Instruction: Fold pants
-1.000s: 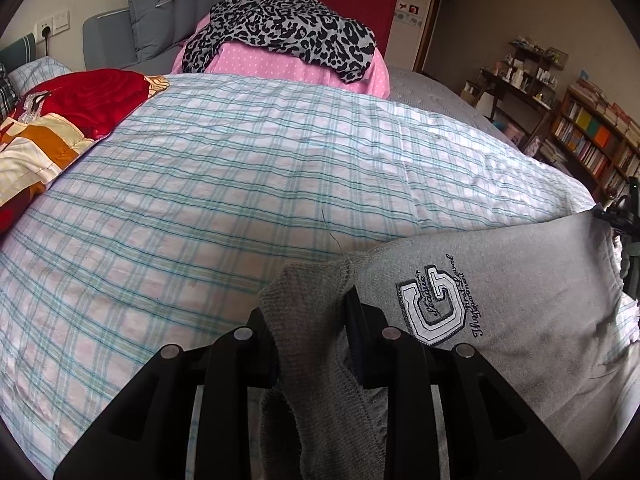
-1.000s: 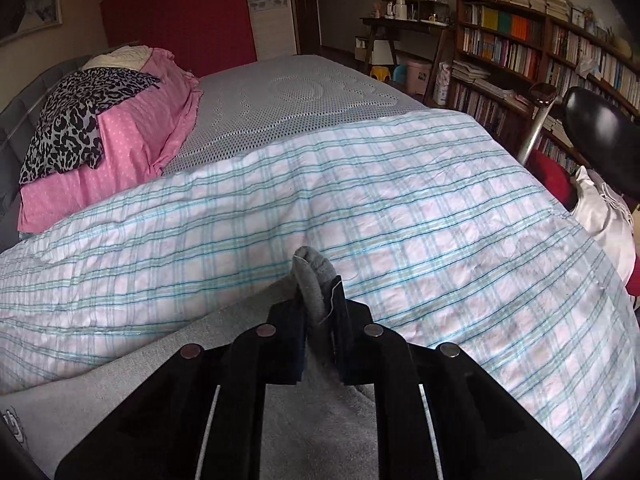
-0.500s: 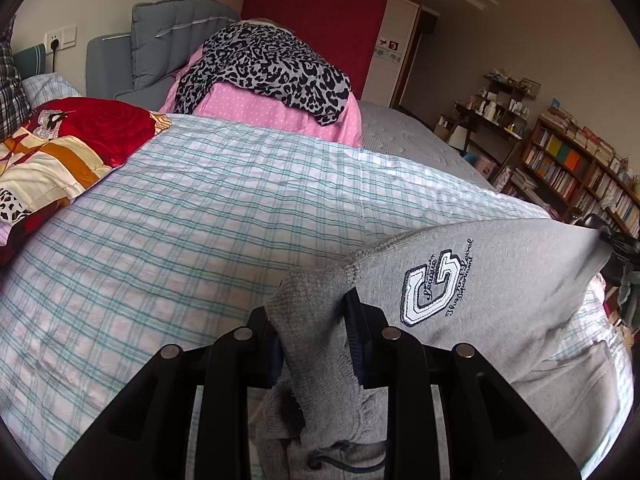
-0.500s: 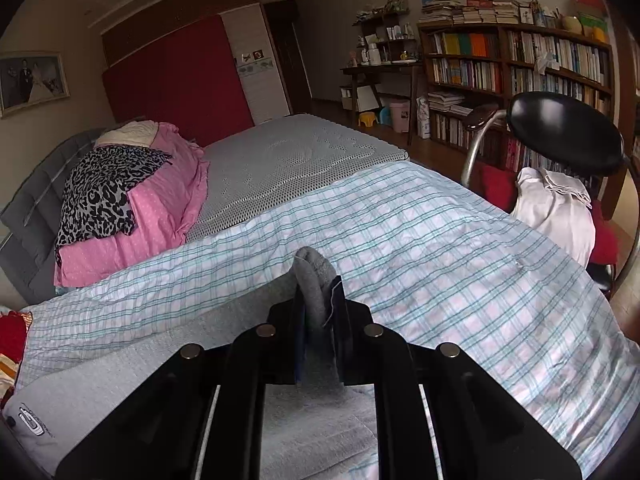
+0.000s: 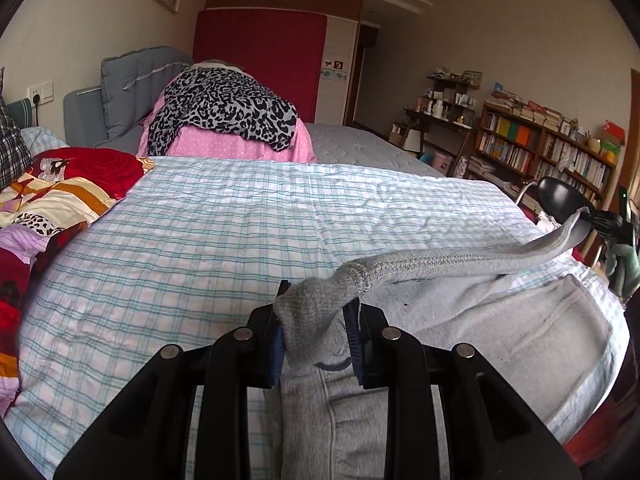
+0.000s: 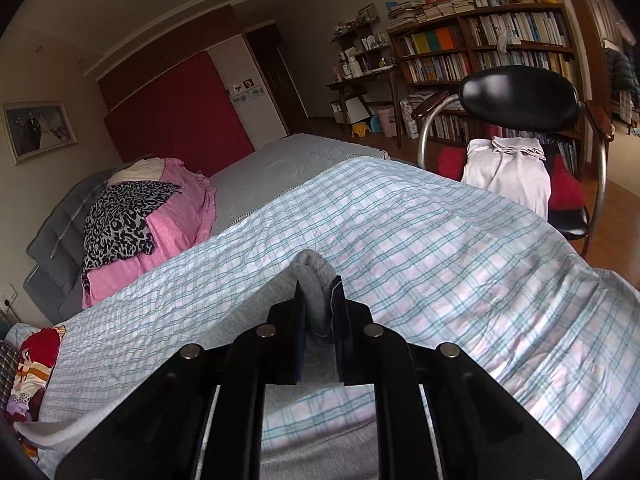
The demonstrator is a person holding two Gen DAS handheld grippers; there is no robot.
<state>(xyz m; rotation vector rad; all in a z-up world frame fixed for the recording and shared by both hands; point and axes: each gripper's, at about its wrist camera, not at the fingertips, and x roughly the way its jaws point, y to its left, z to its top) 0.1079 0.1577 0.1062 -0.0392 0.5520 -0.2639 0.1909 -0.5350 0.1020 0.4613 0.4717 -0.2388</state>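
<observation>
**Operator:** Report the change, left side first.

**Observer:** One second ago the pants [image 5: 500, 320] lay flat on the checked bedspread [image 5: 200, 240] with the logo patch face-up beside the left gripper [image 5: 316, 320]. That patch is now out of sight. The ribbed waistband [image 5: 440, 260] has come up off the bed and hangs stretched between the two tools. The room view in both cameras has tipped upward as well.

**Operator:** Tong state?

**Observer:** Left gripper: jaws nearly closed, clamped on a thick wad of the waistband. Right gripper [image 6: 318, 308]: jaws fully closed, pinching the other waistband corner.

**Operator:** Meaning for the task?

**Observer:** Judged: the waist end is being lifted and carried over to make a fold. The fold is not laid down yet.

**Operator:** Orientation?

**Observer:** The raised waistband runs left to right across the bed, from the left tool to the right. The legs trail down toward the near edge, so the long axis probably runs toward the cameras; the leg ends are hidden behind the gripper bodies.
</observation>
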